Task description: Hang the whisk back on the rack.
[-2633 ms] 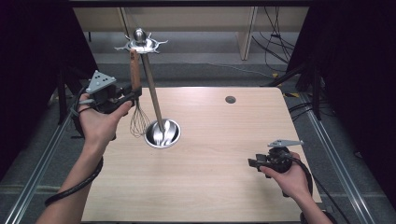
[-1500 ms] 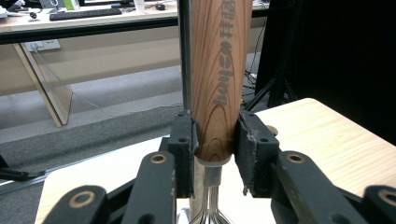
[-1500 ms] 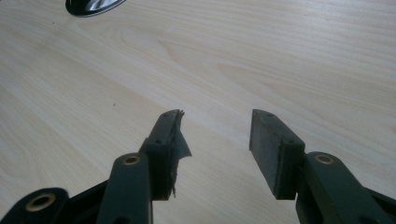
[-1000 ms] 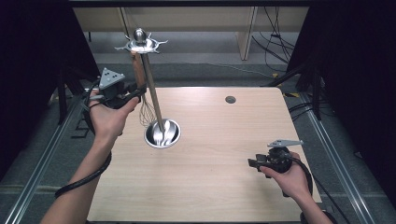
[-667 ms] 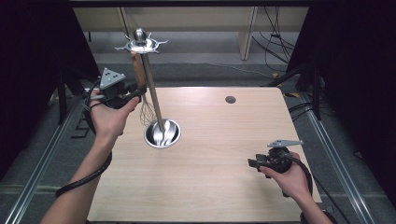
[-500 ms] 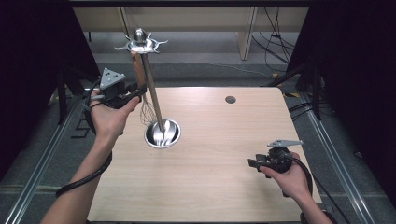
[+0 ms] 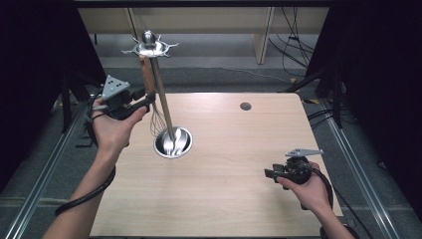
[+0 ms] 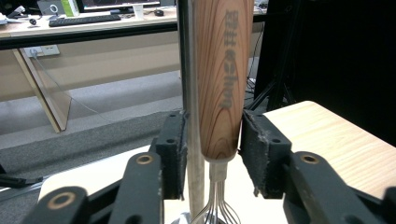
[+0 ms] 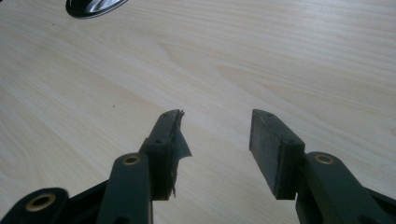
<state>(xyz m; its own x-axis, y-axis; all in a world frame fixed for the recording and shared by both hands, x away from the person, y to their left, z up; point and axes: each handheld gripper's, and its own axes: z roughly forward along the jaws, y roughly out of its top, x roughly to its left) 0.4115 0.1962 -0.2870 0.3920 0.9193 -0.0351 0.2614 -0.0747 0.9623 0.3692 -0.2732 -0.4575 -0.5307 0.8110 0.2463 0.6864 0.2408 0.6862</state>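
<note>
I see the whisk (image 7: 151, 94) hanging upright from the stand's (image 7: 161, 94) top ring, long axis vertical, wooden handle up and wire loops down, just above the round base near the table's (image 7: 239, 199) left-rear part. My left gripper (image 7: 142, 99) sits level at the handle; its jaws have just been opening, and in the left gripper view the handle (image 8: 223, 79) and the stand's steel rod stand between the pads with a sliver of gap at each side, so nothing is clamped. That view gives me the printed lettering on the wood and the start of the wires, which the high view blurs (it gives the whole layout instead). My right gripper (image 7: 271, 174) rests low near the front right edge, jaws apart over bare wood (image 9: 215, 130). Between stand and right hand the tabletop lies open.
</note>
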